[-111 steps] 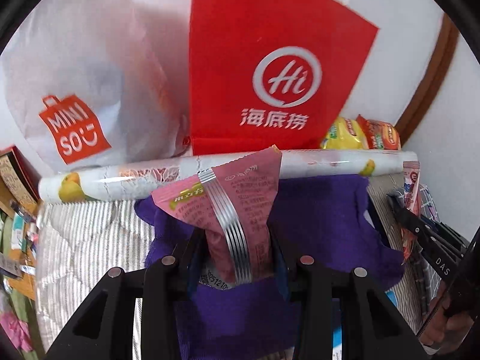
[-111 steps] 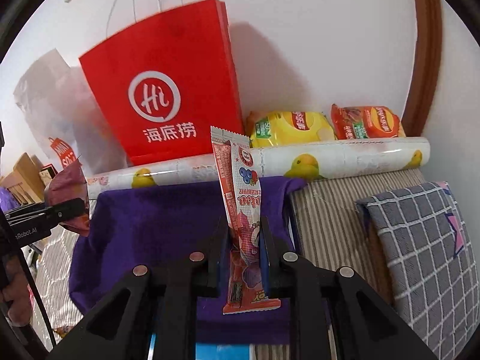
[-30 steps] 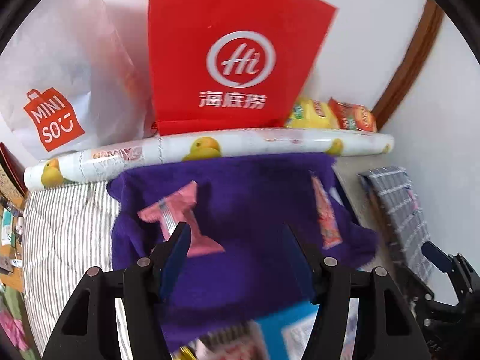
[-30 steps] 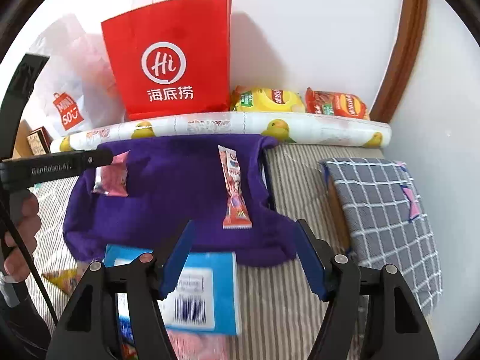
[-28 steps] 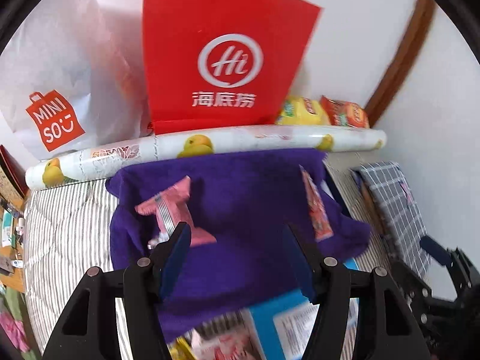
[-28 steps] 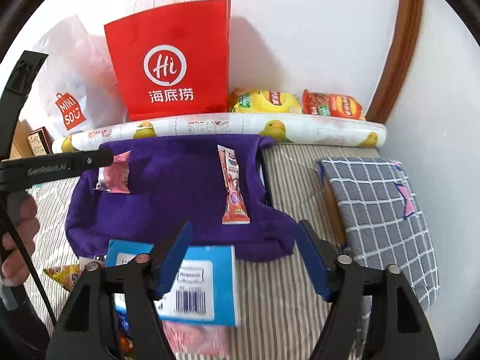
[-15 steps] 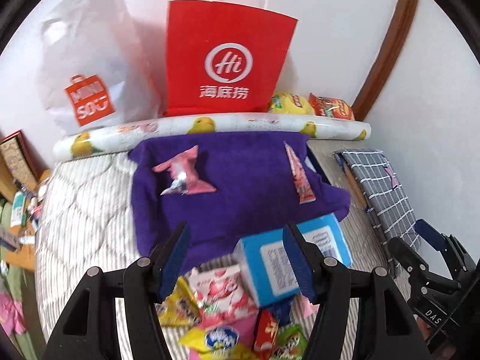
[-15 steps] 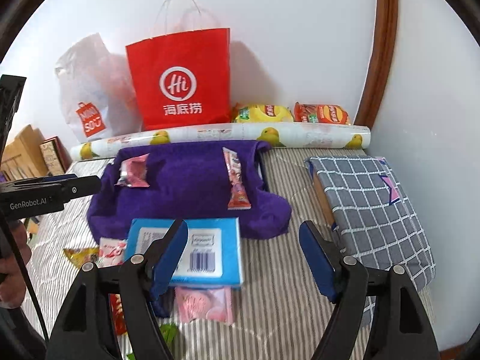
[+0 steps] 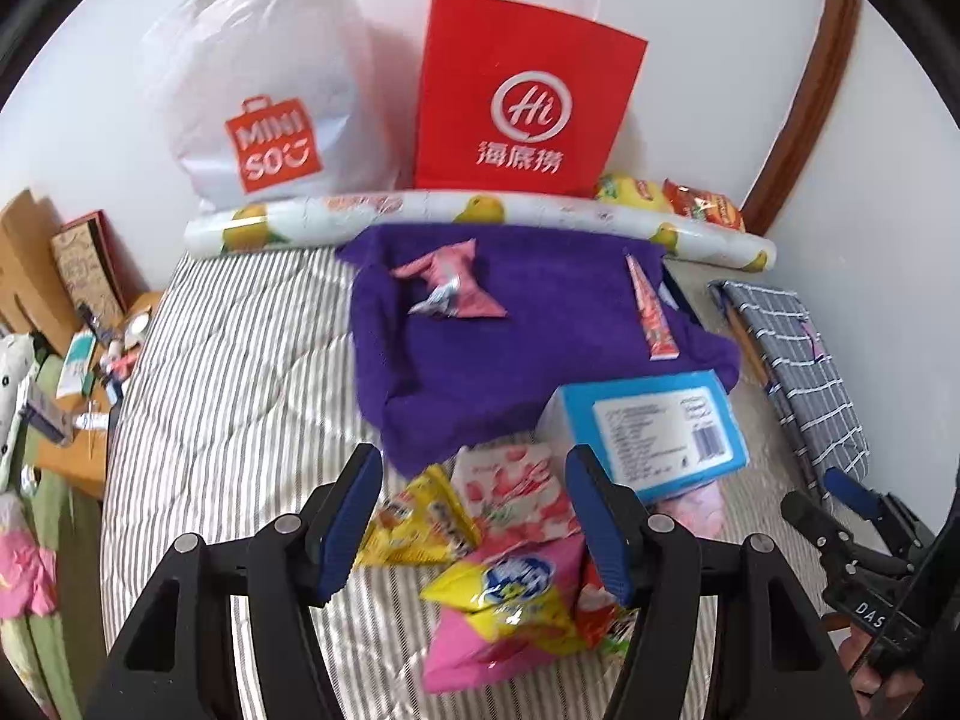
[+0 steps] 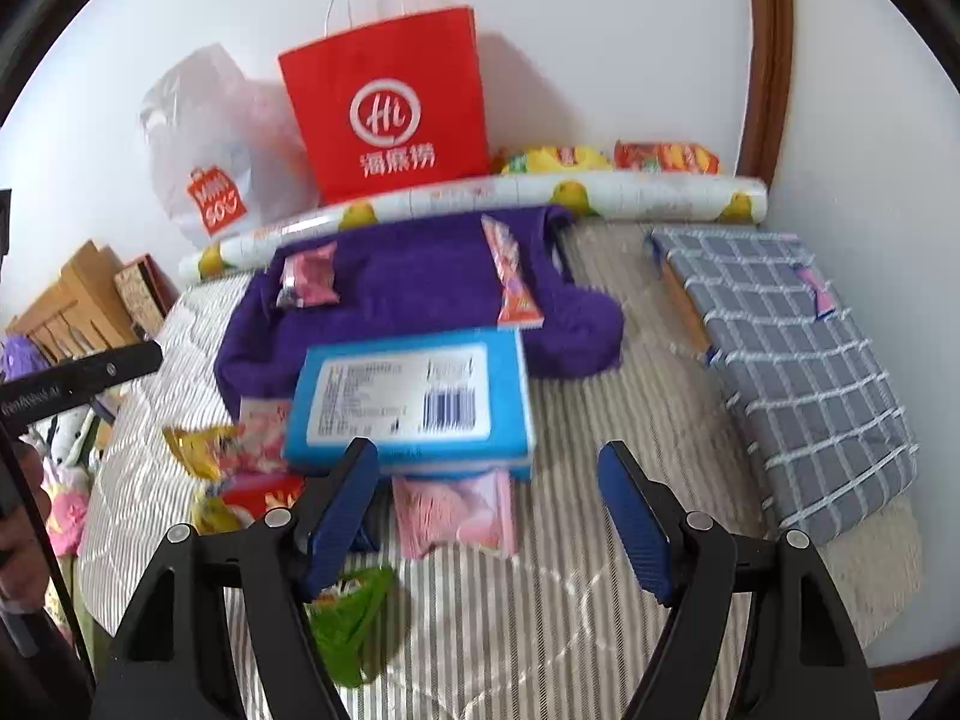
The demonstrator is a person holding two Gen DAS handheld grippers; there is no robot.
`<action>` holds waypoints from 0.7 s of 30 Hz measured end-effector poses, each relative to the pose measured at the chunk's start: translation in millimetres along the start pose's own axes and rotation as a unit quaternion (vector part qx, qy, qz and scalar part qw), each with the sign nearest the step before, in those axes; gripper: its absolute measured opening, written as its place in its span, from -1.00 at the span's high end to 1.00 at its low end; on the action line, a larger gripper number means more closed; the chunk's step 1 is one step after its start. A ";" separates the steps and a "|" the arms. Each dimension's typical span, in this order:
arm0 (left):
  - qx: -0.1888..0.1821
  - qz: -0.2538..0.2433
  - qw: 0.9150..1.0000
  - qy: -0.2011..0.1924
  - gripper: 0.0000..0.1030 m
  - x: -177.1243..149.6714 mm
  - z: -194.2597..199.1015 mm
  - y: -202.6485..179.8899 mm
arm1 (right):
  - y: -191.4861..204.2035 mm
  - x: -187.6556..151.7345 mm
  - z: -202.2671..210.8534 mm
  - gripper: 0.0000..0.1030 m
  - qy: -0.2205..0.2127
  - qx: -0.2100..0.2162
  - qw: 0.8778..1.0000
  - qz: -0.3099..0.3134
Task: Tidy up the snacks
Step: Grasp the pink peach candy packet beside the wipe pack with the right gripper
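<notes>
A purple cloth (image 9: 510,354) (image 10: 420,288) is spread on the striped bed. On it lie a pink snack packet (image 9: 456,291) (image 10: 309,282) at the left and a long red stick packet (image 9: 651,318) (image 10: 510,276) at the right. Nearer me, a blue box (image 9: 654,426) (image 10: 414,402) rests on a heap of loose snacks: a yellow packet (image 9: 420,516), a strawberry-print packet (image 9: 516,498), a pink-and-yellow packet (image 9: 510,606), a pale pink packet (image 10: 453,510) and a green one (image 10: 354,618). My left gripper (image 9: 471,468) hovers open over the heap, empty. My right gripper (image 10: 486,456) is open and empty in front of the blue box.
Against the wall stand a red paper bag (image 9: 522,96) and a white plastic bag (image 9: 270,108), behind a duck-print roll (image 9: 480,210). Chip bags (image 10: 606,159) lie behind the roll. A grey checked cushion (image 10: 786,354) fills the right side. Clutter sits off the bed's left edge (image 9: 78,324).
Both grippers let go of their packets, which now lie on the purple cloth, and drew back toward me. The blue box and the snack heap came into view.
</notes>
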State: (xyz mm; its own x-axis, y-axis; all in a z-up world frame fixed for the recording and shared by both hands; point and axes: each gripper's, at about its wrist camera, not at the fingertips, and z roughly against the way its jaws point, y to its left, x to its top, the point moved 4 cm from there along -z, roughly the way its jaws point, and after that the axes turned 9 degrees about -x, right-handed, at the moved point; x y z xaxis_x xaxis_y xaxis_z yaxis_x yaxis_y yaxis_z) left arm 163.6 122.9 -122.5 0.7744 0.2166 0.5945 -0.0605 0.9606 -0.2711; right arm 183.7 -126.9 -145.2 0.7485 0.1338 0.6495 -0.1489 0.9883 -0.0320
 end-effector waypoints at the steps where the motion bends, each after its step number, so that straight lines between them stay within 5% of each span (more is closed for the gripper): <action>1: 0.000 0.003 1.000 0.003 -0.19 -4.1 -1.4 3.6 | 1.9 -5.7 -4.0 -0.42 0.005 0.012 1.000 0.000; 13: 0.011 0.031 0.999 0.035 -0.19 -40.5 -29.1 36.0 | 21.3 -48.1 -70.2 -0.41 0.077 0.050 0.996 0.021; 21: 0.007 0.032 0.999 0.035 -0.19 -43.4 -32.0 44.0 | 29.0 -51.6 -93.3 -0.42 0.086 0.042 0.995 0.033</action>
State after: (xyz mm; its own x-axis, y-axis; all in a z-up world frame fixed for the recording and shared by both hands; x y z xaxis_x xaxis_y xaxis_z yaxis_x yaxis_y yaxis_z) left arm 147.4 150.3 -184.4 0.8114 0.2650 0.5210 -0.1195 0.9477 -0.2960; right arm 201.0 -98.4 -250.5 0.8339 0.2161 0.5079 -0.2495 0.9684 -0.0024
